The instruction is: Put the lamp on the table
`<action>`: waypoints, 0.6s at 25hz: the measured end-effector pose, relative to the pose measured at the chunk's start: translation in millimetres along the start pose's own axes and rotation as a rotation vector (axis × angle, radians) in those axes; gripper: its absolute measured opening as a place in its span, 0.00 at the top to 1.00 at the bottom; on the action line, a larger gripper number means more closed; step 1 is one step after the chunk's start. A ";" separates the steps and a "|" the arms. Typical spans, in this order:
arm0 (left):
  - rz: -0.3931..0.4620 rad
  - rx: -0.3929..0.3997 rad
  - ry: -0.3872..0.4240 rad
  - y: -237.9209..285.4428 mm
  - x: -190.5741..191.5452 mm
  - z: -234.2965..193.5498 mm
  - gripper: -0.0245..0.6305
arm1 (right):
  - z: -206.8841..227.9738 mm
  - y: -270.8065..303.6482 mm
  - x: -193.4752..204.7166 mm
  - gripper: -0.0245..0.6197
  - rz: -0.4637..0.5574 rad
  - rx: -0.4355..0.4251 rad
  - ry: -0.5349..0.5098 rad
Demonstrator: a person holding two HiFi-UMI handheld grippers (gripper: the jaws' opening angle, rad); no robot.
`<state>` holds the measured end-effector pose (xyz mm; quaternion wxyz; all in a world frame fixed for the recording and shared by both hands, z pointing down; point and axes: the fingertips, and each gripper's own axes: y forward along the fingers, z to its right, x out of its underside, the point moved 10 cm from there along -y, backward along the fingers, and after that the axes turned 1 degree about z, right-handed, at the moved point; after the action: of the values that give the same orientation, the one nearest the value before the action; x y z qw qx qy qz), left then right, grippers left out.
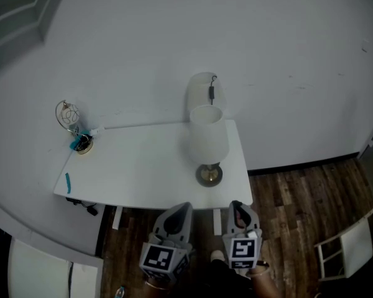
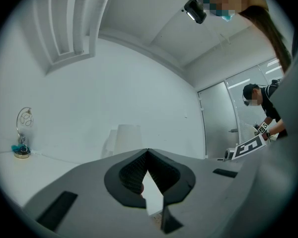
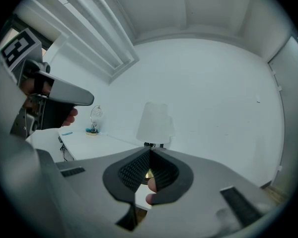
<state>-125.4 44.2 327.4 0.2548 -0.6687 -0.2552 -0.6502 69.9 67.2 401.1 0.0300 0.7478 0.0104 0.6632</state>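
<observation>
Lamp sits on the table
Left gripper and right gripper are both pinched closed, empty, lamp just past their tips.

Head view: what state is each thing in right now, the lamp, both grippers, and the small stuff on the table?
Lamp: upright on the table, near its right front corner, touched by neither gripper.
Table: level, carrying the lamp and two small items.
Left gripper: shut, empty, short of the table's near edge.
Right gripper: shut, empty, short of the near edge.
Wire ornament: upright at the back left corner.
Blue stick: lying flat by the left edge.
</observation>
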 end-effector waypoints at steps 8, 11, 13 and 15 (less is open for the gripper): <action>-0.004 0.003 -0.002 -20.9 5.4 6.5 0.96 | -5.7 -25.9 0.3 0.97 -0.011 0.004 0.007; -0.001 0.002 -0.012 -28.9 6.4 8.8 0.96 | -11.7 -34.3 0.3 0.97 -0.001 0.001 0.001; -0.004 0.001 -0.010 -34.3 9.0 10.1 0.96 | -14.6 -40.5 0.0 0.97 0.000 0.001 0.001; -0.012 -0.010 0.002 -40.2 14.8 9.3 0.96 | -15.7 -45.8 -1.0 0.97 -0.002 0.002 -0.005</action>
<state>-145.2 80.3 342.4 0.2481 -0.6678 -0.2558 -0.6535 55.4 113.4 399.3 0.0300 0.7495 0.0116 0.6613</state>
